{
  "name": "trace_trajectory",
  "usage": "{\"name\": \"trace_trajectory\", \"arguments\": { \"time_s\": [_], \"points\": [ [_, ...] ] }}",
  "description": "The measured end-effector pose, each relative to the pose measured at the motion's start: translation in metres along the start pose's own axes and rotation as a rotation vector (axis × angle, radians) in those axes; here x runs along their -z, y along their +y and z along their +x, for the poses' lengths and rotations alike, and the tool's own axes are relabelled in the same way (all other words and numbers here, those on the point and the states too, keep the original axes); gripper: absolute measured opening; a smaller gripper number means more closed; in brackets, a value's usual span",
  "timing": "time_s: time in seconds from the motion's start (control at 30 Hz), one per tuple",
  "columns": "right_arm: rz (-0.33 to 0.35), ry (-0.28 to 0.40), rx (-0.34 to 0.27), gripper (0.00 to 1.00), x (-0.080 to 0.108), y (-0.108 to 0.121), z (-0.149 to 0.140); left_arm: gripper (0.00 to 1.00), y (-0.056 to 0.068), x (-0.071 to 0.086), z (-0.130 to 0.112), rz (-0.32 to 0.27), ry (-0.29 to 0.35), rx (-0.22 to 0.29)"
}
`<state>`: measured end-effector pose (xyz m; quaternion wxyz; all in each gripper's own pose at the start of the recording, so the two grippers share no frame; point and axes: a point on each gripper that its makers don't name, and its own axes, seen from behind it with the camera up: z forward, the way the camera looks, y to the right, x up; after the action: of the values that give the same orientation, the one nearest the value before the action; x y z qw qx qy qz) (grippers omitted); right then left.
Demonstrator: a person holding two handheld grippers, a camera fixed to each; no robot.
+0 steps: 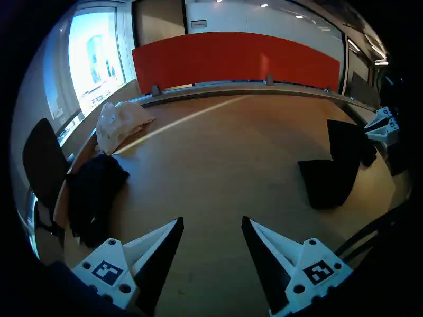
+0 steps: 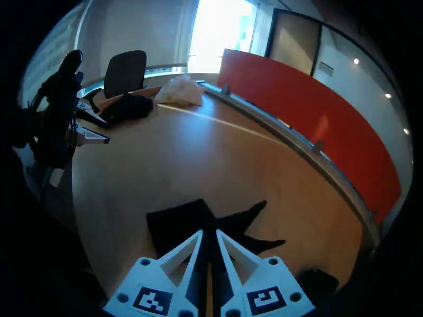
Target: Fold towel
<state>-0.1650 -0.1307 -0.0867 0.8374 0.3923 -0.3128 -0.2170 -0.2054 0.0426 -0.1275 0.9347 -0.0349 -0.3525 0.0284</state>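
Left gripper [image 1: 211, 224] has fingers spread wide over the table [image 1: 222, 153], towel [image 1: 328, 182] off at 2 o'clock. Right gripper [image 2: 210, 232] is pinched narrow on the towel's edge, cloth spreading toward 12.

**Q:** Item and condition?
**A:** One towel [image 1: 329, 182], black, plain, not neatly folded. Outline irregular, with pointed corners splayed outward.

**Q:** Pose?
**A:** One part lies flat on the surface [image 1: 222, 158]. Another part is raised and runs up to the right gripper [image 2: 209, 233], whose fingers are pressed together on the cloth.

**Q:** Location?
**A:** Near the surface's right-hand edge in the left gripper view, well apart from the far edge.
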Motion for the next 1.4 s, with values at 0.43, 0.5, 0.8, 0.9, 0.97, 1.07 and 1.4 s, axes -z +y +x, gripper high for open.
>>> {"name": "trace_trajectory", "arguments": {
  "time_s": [0.43,0.5,0.8,0.9,0.97,1.07,1.4],
  "points": [
    [0.068,-0.025,-0.018,0.05,-0.025,-0.036,-0.007,0.81,-0.008,0.003,-0.001,0.008,0.005,0.004],
    [0.07,-0.024,-0.021,0.05,-0.026,-0.038,-0.006,0.81,-0.01,0.004,-0.001,0.01,0.005,0.005],
    [0.063,-0.02,-0.034,0.05,-0.027,-0.033,-0.004,0.81,-0.011,0.004,-0.001,0.007,0.005,0.003],
    [0.059,-0.018,-0.041,0.05,-0.028,-0.031,-0.004,0.81,-0.01,0.004,-0.002,0.006,0.004,0.001],
    [0.058,-0.016,-0.045,0.05,-0.029,-0.03,-0.004,0.81,-0.01,0.004,-0.003,0.007,0.003,0.001],
    [0.055,-0.014,-0.048,0.05,-0.03,-0.029,-0.003,0.81,-0.011,0.004,-0.003,0.008,0.002,0.001],
    [0.046,-0.008,-0.066,0.05,-0.034,-0.025,-0.002,0.81,-0.01,0.004,-0.004,0.009,0.0,0.001]
  ]
}}
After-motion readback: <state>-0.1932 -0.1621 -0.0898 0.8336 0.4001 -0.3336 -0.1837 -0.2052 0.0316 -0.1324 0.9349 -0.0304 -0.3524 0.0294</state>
